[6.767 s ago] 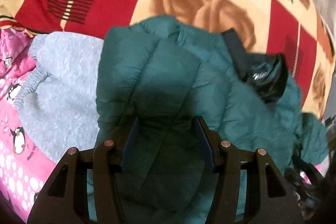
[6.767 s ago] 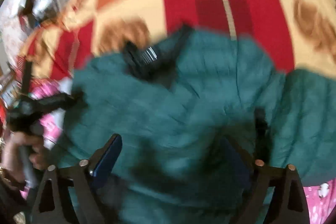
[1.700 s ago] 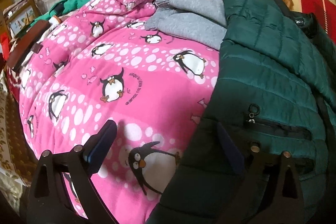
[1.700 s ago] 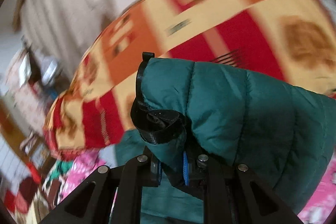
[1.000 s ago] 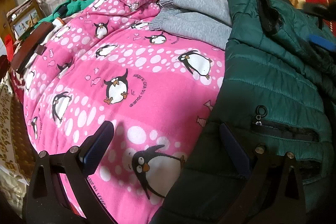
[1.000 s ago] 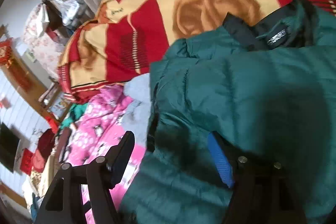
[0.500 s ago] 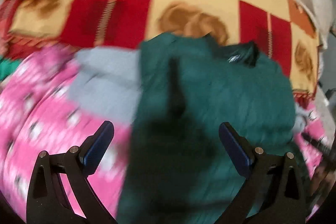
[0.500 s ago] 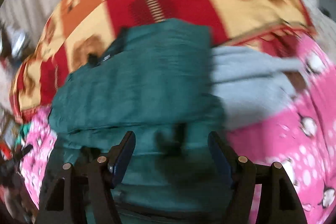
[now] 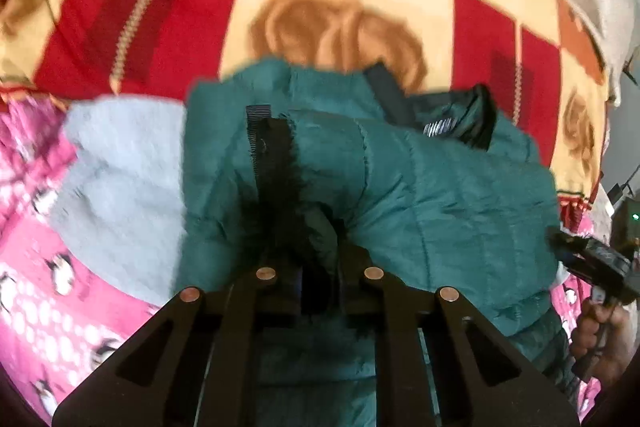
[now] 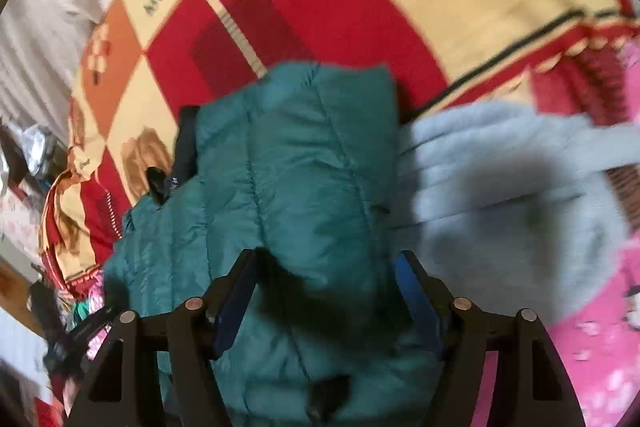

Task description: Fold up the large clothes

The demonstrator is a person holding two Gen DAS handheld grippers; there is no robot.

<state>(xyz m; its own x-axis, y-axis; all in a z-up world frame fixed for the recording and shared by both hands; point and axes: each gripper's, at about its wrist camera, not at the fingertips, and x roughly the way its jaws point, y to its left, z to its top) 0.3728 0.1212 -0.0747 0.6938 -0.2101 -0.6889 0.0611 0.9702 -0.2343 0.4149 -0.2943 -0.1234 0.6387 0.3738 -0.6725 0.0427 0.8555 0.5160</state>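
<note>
Pinching a dark-edged fold of the green puffer jacket (image 9: 440, 187) in our left hand-held gripper (image 9: 318, 267), we have its jaws clamped tight on the fabric. Our right hand-held gripper (image 10: 324, 291) straddles another bulge of the jacket, jaws closing, the blue pads (image 10: 416, 299) not clearly pressing on it. The jacket lies bunched on the bed, overlapping a grey fleece garment (image 10: 500, 195) beside it on the pink penguin blanket (image 9: 36, 267). Beyond both spreads the red and cream checked blanket (image 9: 340, 7). At the left view's right edge a hand (image 9: 600, 339) grips the other tool's handle.
</note>
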